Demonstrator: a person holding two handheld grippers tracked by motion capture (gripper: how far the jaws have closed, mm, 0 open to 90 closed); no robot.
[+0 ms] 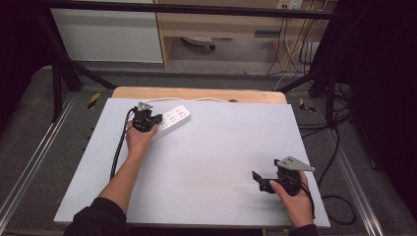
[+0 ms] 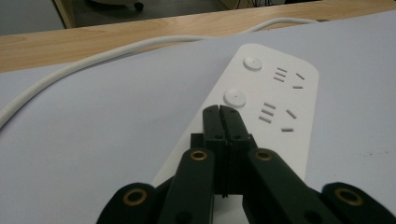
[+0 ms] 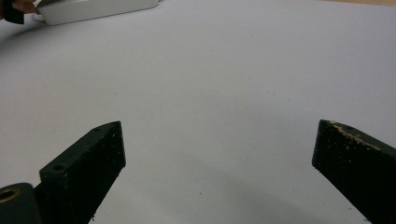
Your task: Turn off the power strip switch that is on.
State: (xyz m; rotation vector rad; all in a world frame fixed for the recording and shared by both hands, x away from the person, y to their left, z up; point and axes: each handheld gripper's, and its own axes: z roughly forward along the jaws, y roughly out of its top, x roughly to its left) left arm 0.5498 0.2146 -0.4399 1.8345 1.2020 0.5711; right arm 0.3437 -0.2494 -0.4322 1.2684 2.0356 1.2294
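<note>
A white power strip [image 1: 173, 118] lies at the back left of the pale mat [image 1: 211, 162], its white cable [image 1: 206, 100] running off along the wooden table edge. My left gripper [image 1: 153, 119] is over the strip's near end. In the left gripper view, that gripper [image 2: 219, 110] has its jaws pressed together with nothing between them. Its tips are just short of the nearer of two round buttons [image 2: 235, 98] on the strip [image 2: 280, 100]. My right gripper [image 1: 265, 169] rests at the front right, open; its view shows it [image 3: 219, 140] spread wide over bare mat.
The white cable [image 2: 84, 63] curves across the mat's back left beside the wooden edge [image 2: 140, 32]. The strip's end [image 3: 93, 9] shows far off in the right gripper view. Black frame legs and floor cables stand beyond the table. Bare mat lies between the two hands.
</note>
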